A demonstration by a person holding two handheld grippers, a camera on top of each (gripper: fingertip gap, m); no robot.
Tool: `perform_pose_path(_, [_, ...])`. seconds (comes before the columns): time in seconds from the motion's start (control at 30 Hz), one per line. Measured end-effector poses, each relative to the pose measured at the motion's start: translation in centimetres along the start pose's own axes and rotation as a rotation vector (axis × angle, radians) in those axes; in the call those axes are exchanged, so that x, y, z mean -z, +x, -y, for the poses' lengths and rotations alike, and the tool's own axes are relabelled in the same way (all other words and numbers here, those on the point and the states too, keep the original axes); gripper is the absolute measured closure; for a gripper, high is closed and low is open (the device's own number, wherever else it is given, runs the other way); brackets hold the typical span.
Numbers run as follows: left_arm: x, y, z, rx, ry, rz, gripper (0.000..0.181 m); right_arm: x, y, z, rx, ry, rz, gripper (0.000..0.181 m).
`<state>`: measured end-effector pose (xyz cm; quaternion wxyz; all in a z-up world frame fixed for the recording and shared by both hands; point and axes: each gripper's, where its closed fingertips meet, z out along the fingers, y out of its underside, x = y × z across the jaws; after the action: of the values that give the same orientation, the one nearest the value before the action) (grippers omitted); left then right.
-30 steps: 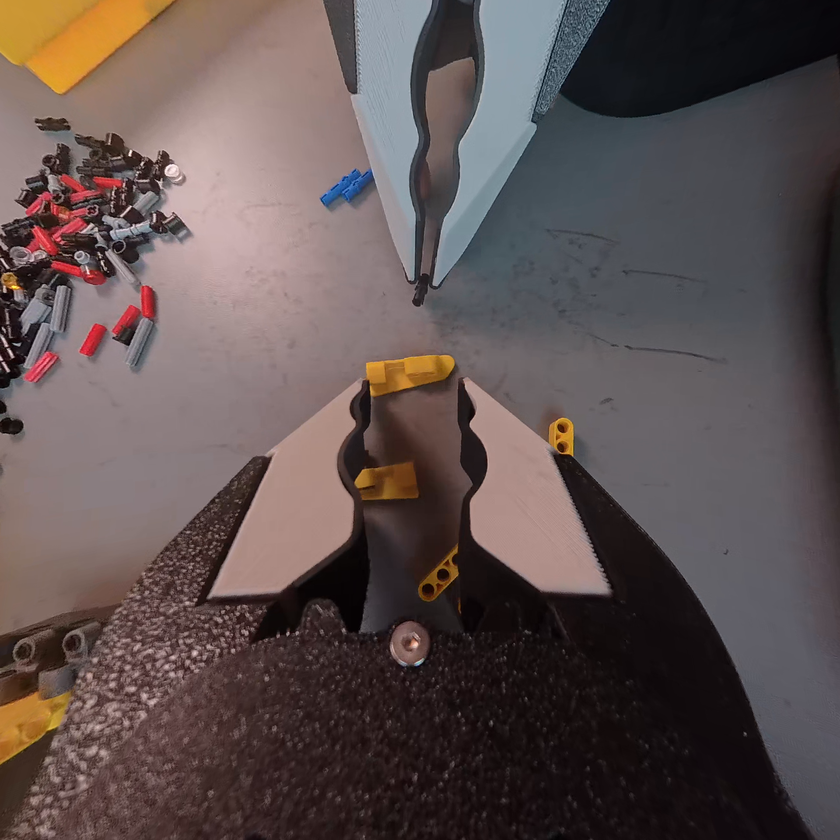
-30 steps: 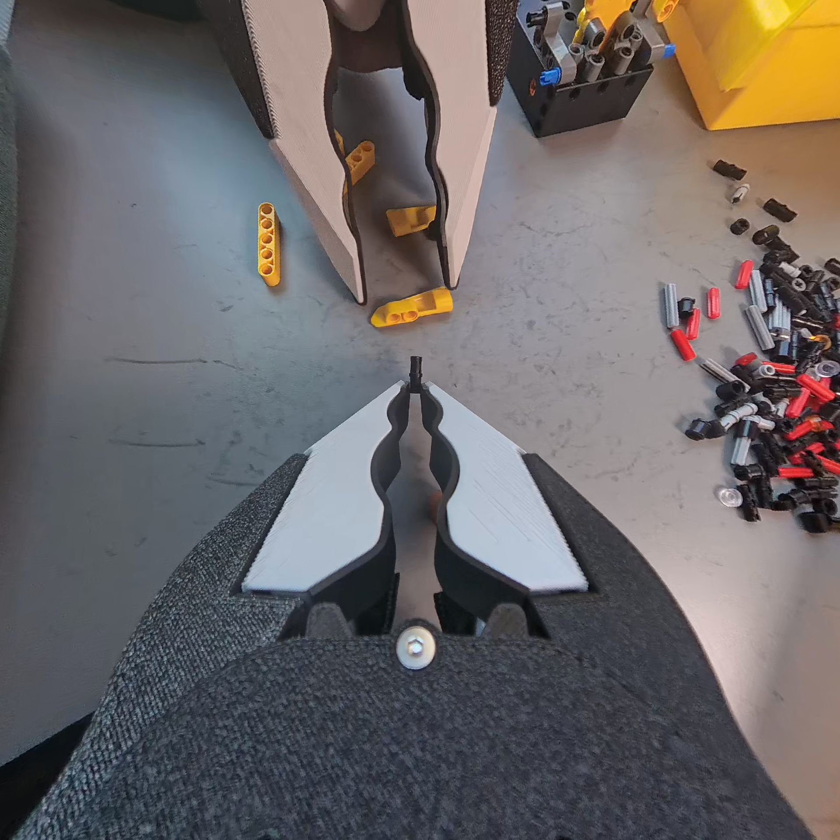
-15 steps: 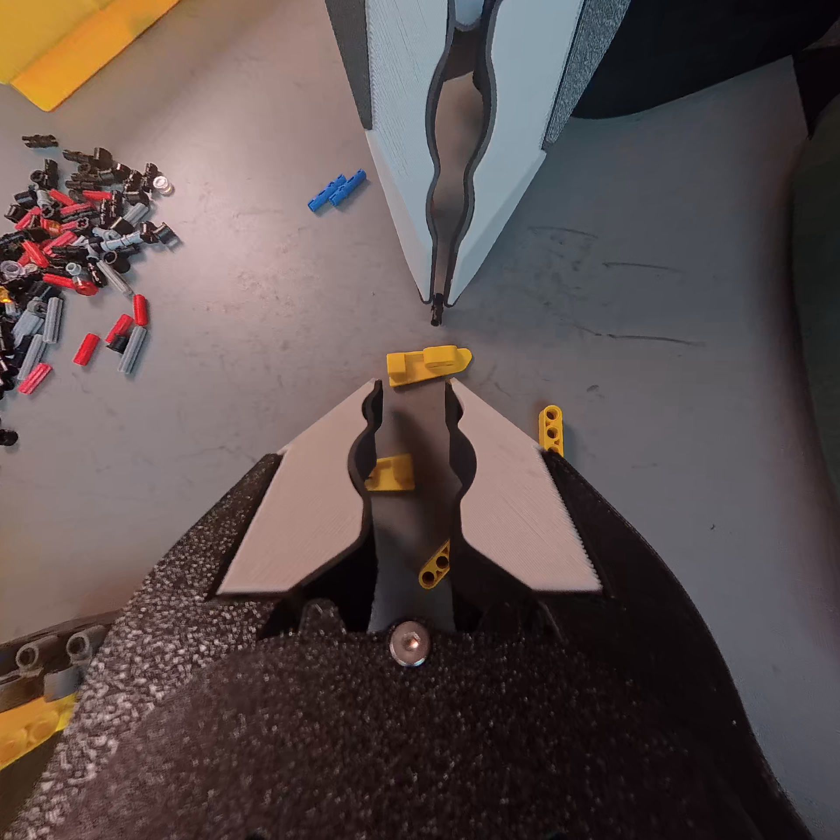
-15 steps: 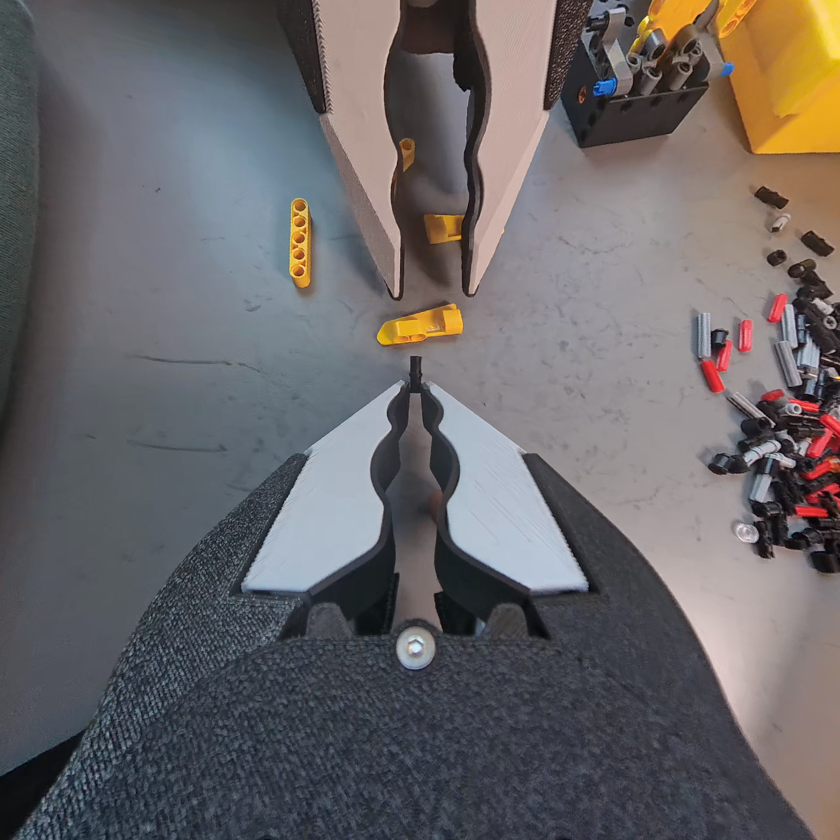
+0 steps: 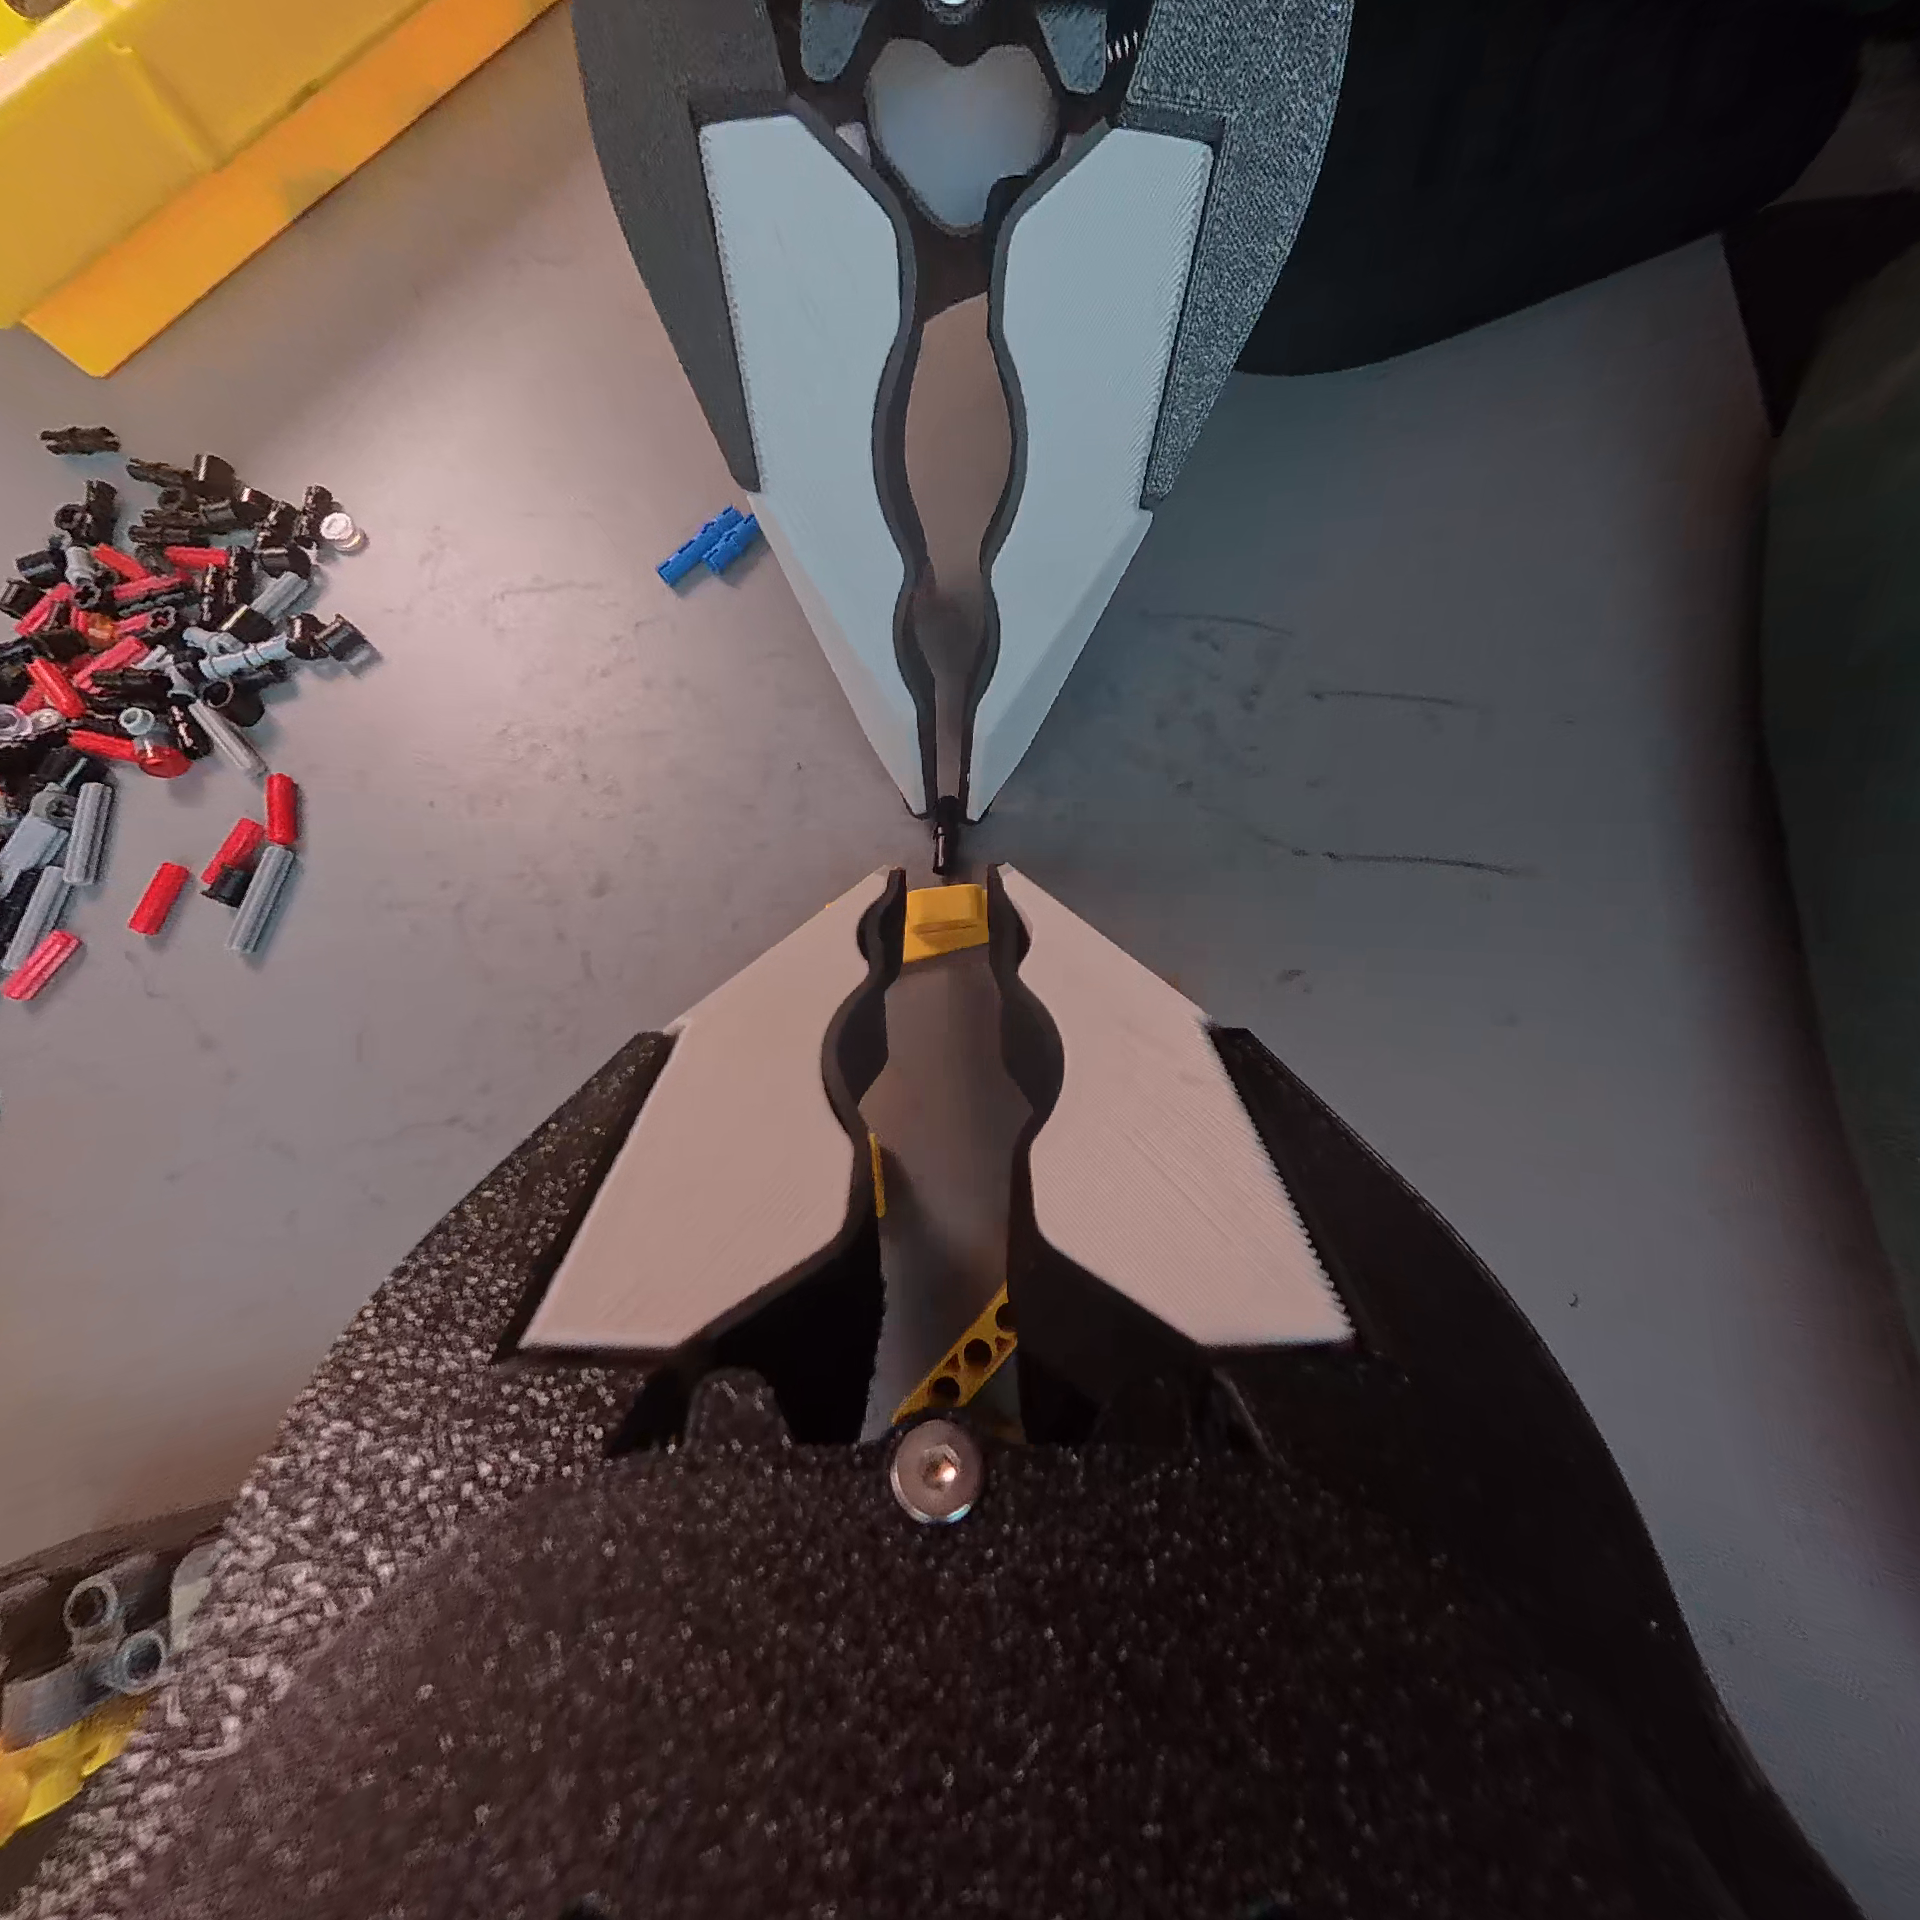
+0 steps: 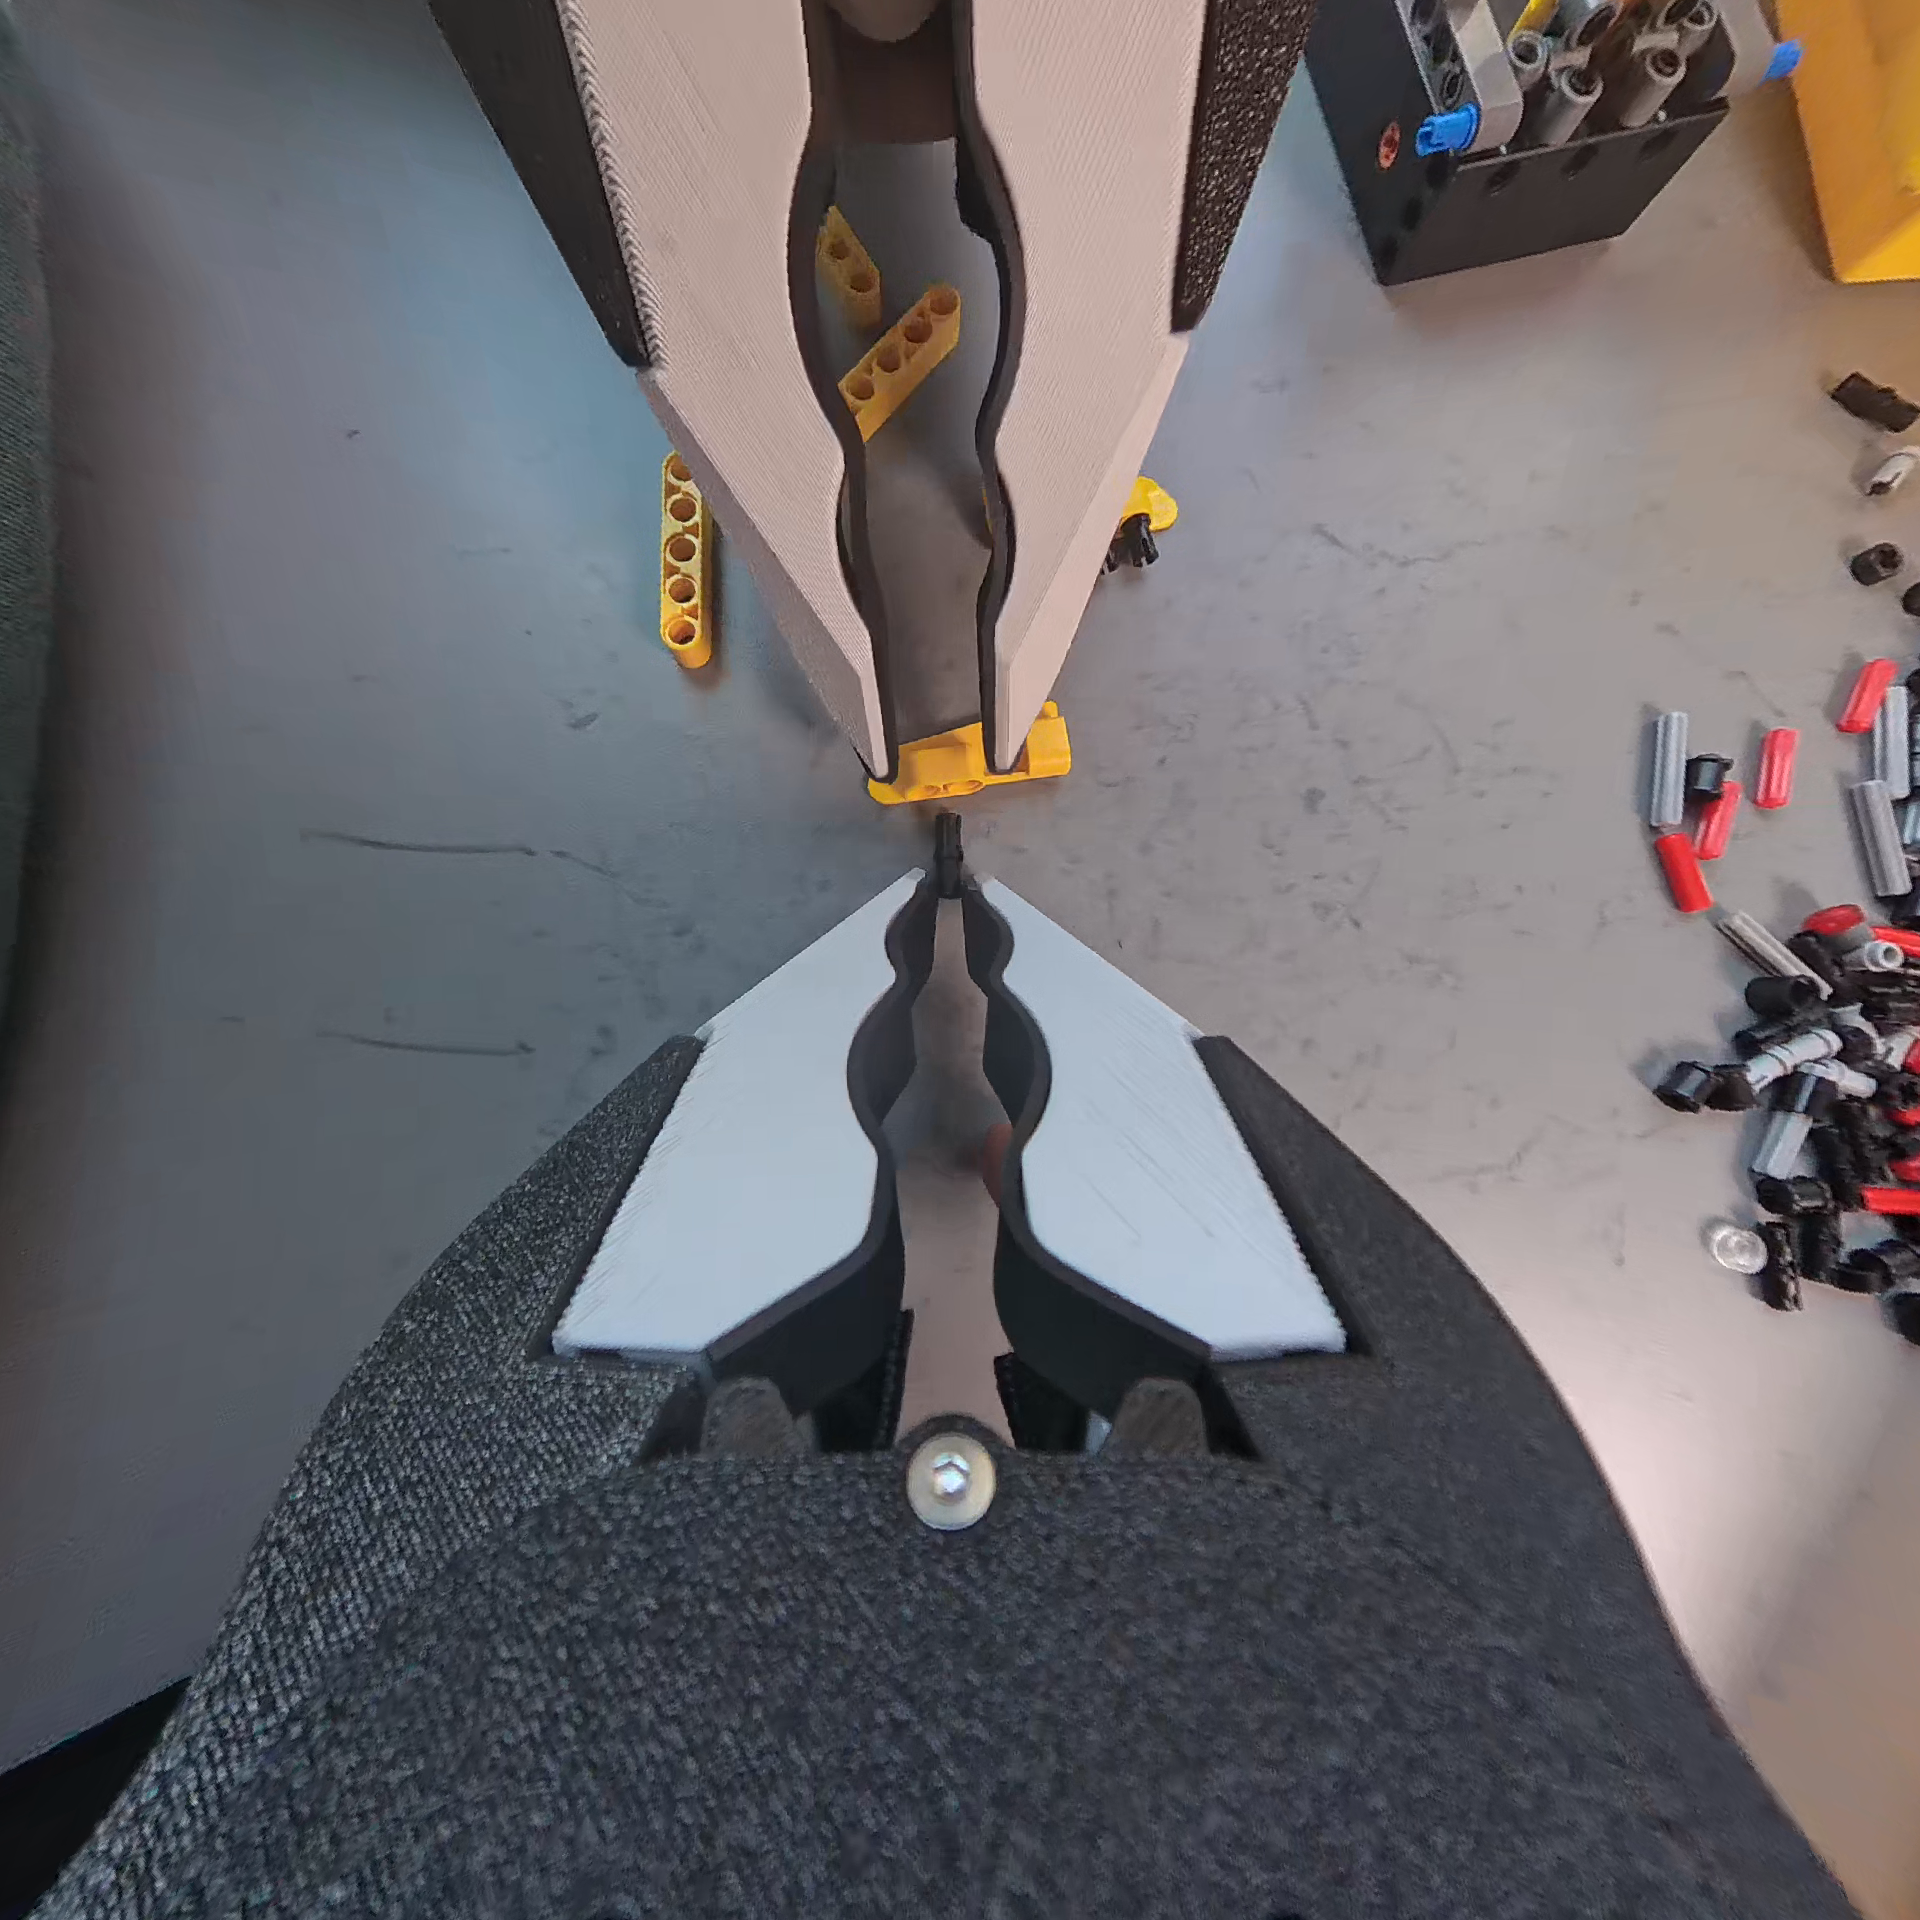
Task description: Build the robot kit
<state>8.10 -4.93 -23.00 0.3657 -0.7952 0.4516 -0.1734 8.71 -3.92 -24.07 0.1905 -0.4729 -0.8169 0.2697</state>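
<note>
Facing each other tip to tip: your two grippers meet over the grey table (image 5: 1455,727).
Left gripper (image 5: 943,891): your jaws stand a small way apart, closed against a yellow connector piece (image 5: 940,920) at the tips; in the right wrist view that piece (image 6: 971,767) lies crosswise between them, low at the table.
Right gripper (image 6: 943,881): your jaws are nearly together, pinching a small black pin (image 6: 947,840) that sticks out past the tips.
Pin and connector: the pin (image 5: 940,844) points at the yellow piece, just short of it.
Near your left gripper: yellow beams (image 6: 900,358) lie beneath it, another yellow beam (image 6: 686,561) beside it.
Far off: a heap of red, grey and black pins (image 5: 135,675), two blue pins (image 5: 707,545), a yellow bin (image 5: 156,156), a black box of parts (image 6: 1538,135).
</note>
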Motion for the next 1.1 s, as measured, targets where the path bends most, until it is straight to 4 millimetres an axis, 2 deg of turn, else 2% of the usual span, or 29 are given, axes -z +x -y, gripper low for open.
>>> perform_pose_path(0.17, [0.0,-0.1,-0.3,0.021,-0.008,-0.003,0.167,-0.2,0.2,0.3,0.053,0.006,-0.023,0.178])
perform_pose_path(0.33, [0.3,0.0,-0.2,0.013,0.002,0.004,0.171,0.7,0.0,2.0,0.098,0.082,-0.046,0.178])
perform_pose_path(0.47, [0.4,0.2,0.1,0.014,0.014,-0.006,0.178,0.9,-0.2,2.1,0.093,0.1,-0.032,0.177])
perform_pose_path(0.7, [0.6,0.3,0.3,0.027,0.035,-0.017,0.172,0.9,-0.5,2.2,0.091,0.112,-0.023,0.177])
perform_pose_path(0.87, [0.9,0.3,0.5,0.031,0.053,-0.026,0.178,1.2,-0.4,2.7,0.085,0.148,-0.03,0.177])
perform_pose_path(1.1, [3.1,0.7,2.8,0.112,0.255,-0.137,0.178,3.5,-0.7,5.2,0.084,0.365,-0.017,0.175])
